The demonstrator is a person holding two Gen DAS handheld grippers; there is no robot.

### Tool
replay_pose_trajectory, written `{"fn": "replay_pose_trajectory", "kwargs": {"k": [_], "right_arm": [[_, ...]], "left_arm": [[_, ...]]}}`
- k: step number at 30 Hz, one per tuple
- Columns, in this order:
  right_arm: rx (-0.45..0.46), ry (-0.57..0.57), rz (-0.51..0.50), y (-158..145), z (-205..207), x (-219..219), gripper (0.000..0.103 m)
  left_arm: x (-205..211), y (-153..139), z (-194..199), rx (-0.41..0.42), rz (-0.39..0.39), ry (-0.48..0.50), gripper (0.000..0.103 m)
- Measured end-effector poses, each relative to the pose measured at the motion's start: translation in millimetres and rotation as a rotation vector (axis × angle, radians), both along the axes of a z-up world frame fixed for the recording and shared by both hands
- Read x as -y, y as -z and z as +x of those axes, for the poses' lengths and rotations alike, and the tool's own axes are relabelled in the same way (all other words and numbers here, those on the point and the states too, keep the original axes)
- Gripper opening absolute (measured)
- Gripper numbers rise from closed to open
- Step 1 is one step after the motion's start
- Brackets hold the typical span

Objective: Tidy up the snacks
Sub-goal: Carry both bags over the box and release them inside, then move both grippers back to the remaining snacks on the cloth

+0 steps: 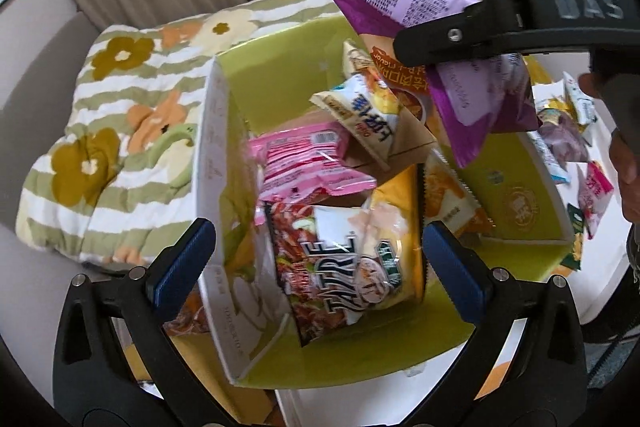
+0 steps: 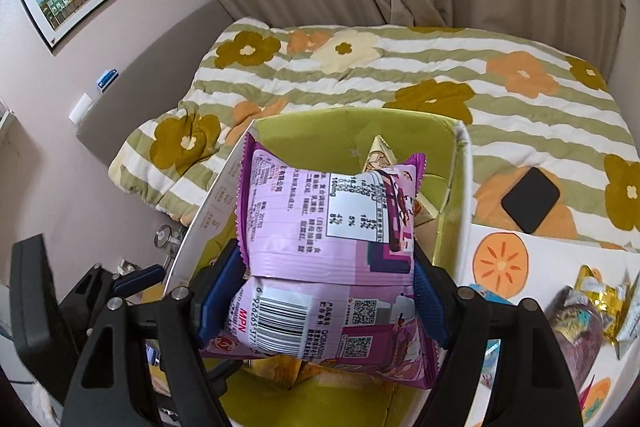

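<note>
- Left wrist view: the green box [image 1: 280,55] stands open, holding a pink packet [image 1: 308,163], a red-and-yellow noodle bag [image 1: 344,267], a white-and-yellow packet [image 1: 368,111] and an orange bag [image 1: 448,203], all piled loosely.
- The left hand-held gripper [image 1: 318,267] is spread wide above the noodle bag, pinching nothing.
- The right hand-held gripper [image 2: 320,303] pinches a purple snack bag [image 2: 328,227] between its blue pads, over the box's open top.
- More packets [image 2: 592,311] lie on the white worktop [image 2: 560,259] just beside the box.
- A flowered quilt [image 2: 400,75] on the bed lies beyond, with a black pad [image 2: 530,201] on it.
</note>
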State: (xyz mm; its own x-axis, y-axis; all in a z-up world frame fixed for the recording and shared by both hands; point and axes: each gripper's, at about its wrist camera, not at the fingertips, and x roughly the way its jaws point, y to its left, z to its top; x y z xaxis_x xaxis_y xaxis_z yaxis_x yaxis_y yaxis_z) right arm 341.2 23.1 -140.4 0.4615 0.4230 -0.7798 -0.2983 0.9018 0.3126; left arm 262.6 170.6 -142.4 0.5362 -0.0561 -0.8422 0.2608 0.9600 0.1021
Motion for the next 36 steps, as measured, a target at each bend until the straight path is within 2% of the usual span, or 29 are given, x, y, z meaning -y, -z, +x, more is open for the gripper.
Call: {"fn": "replay_pose_trajectory", "kwargs": {"k": [2,4,6,9,14,23,29,36], "right_arm": [[0.004,-0.002,0.006,3,6,-3,0.078],[0.02,0.007,0.016,4,8,-3,0.098],[0.064,0.014,0.036,0,2,0,0.103],[0.123,0.002,0.033,-6,-13,3,0.103],[0.122,-0.019,0.003,-7,-34,5,0.103],[0.166,-0.001,0.012,-27,-73,12,0.103],[0.188,0.062,-0.008,-43,-109,33,0.103],[0.225,0.2,-0.079,-62,-151,91,0.103]], "left_arm": [[-2,0,-1,0.0,0.012,-0.016,0.103],[-5,2,-2,-0.007,0.021,-0.036,0.103],[-9,5,-3,-0.024,0.02,-0.054,0.103],[-15,10,-9,-0.042,0.002,-0.092,0.103],[-18,8,-23,-0.034,-0.016,-0.122,0.102],[-17,-23,-49,0.043,-0.027,-0.127,0.103],[-2,-43,-62,0.082,-0.058,-0.059,0.103],[43,-58,-73,0.107,-0.128,0.075,0.103]]}}
